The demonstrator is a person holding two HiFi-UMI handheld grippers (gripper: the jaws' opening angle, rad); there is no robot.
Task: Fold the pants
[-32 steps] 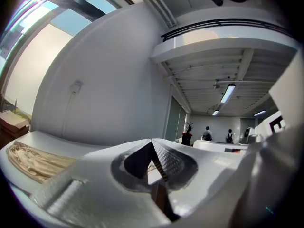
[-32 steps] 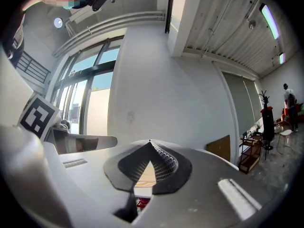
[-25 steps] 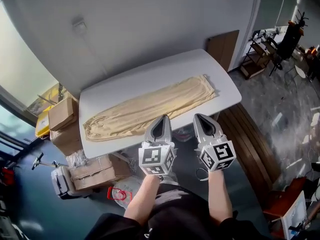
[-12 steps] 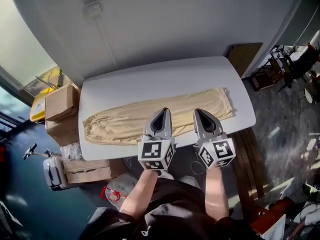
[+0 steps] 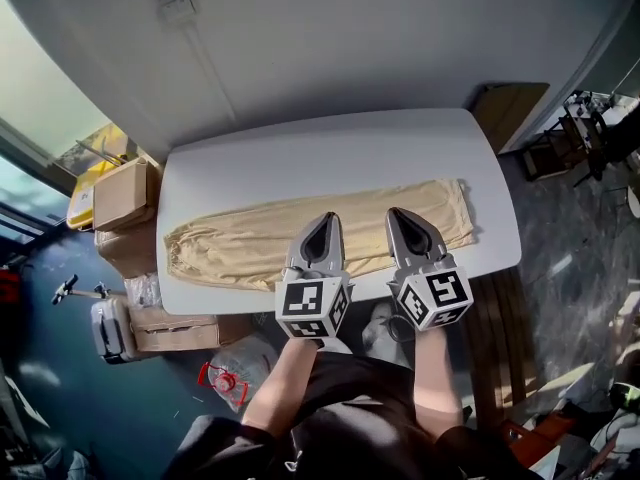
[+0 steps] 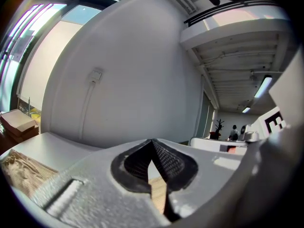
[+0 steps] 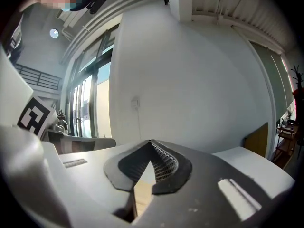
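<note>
Beige cloth pants [image 5: 250, 243] lie flat on the white rectangular table [image 5: 330, 158], long axis left to right. The grey left gripper [image 5: 322, 230] hangs above mid-length and the grey right gripper [image 5: 405, 226] nearer the right end — both closed, holding nothing.

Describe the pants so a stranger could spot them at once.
Find the white table by the grey wall. The pants lie flat along its near edge. They are pale tan cloth, unlike the cardboard boxes off its left end.
</note>
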